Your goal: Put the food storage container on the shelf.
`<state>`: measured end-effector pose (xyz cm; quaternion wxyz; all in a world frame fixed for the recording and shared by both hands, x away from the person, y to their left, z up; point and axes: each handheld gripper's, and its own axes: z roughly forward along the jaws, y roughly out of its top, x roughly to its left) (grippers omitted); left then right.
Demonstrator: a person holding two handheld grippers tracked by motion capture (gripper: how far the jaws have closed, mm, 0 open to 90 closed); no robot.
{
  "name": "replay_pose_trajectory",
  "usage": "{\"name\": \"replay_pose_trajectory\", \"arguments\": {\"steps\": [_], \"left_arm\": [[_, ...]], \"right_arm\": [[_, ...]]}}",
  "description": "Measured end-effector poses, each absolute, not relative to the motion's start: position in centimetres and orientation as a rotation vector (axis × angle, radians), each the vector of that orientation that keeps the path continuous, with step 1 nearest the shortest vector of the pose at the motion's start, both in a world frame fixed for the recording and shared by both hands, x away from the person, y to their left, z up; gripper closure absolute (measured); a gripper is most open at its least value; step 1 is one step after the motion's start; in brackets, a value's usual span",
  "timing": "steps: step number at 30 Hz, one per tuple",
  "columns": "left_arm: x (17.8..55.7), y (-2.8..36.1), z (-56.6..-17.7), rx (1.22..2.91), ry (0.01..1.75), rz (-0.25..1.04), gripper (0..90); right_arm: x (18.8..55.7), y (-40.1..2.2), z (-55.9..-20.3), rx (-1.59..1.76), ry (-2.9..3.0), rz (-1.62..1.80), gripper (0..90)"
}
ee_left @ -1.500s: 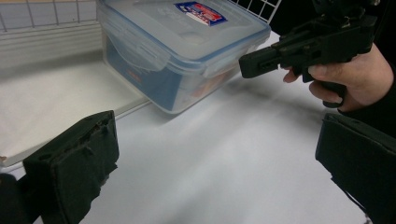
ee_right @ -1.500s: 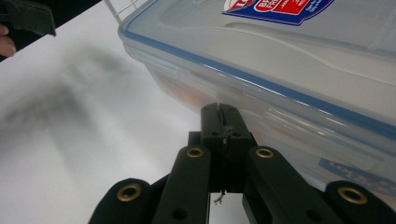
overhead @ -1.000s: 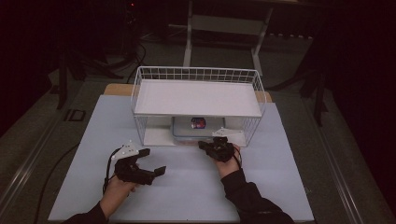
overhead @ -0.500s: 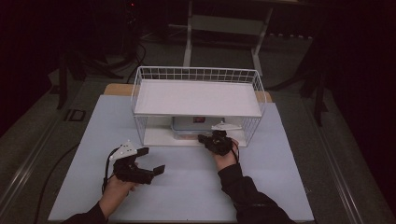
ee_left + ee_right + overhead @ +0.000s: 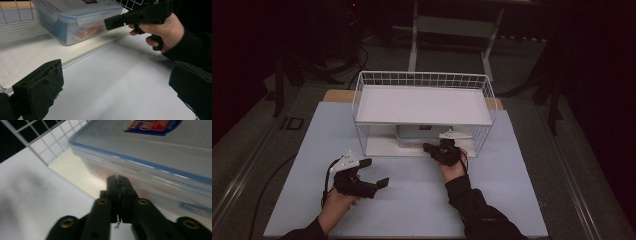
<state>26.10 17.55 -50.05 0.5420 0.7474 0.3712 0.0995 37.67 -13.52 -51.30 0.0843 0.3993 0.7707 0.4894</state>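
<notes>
Clear plastic lidded container with blue seal (image 5: 75, 22), lower shelf of white wire rack (image 5: 422, 97), white table (image 5: 412, 200). My right gripper (image 5: 117, 182): jaws pressed together, tip at container's front edge. My left gripper (image 5: 374, 172): spread wide, empty, well apart.

One wire rack (image 5: 422, 82), one lidded plastic container (image 5: 75, 17), two grippers: left gripper (image 5: 373, 173), right gripper (image 5: 428, 147).
</notes>
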Motion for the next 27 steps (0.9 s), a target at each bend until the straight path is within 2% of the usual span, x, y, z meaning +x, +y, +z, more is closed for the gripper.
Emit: {"name": "replay_pose_trajectory", "arguments": {"steps": [5, 10, 15, 19, 27], "left_arm": [[26.0, 17.4, -50.1, 1.786, 0.874, 0.229, 0.0], [26.0, 17.3, -50.1, 1.787, 0.871, 0.226, 0.0], [26.0, 17.3, -50.2, 1.79, 0.867, 0.225, 0.0], [25.9, 17.2, -50.3, 1.795, 0.864, 0.222, 0.0], [25.6, 17.2, -50.0, 1.789, 0.843, 0.236, 0.0]], "right_arm": [[36.5, -14.1, -50.8, 1.177, 2.307, 1.513, 68.7], [35.3, -14.5, -50.7, 1.137, 2.343, 1.502, 40.5], [34.3, -15.0, -50.8, 1.135, 2.37, 1.536, 17.4], [33.2, -15.6, -50.6, 1.105, 2.359, 1.546, 13.9], [32.1, -16.6, -50.3, 1.092, 2.352, 1.546, 15.4]]}}
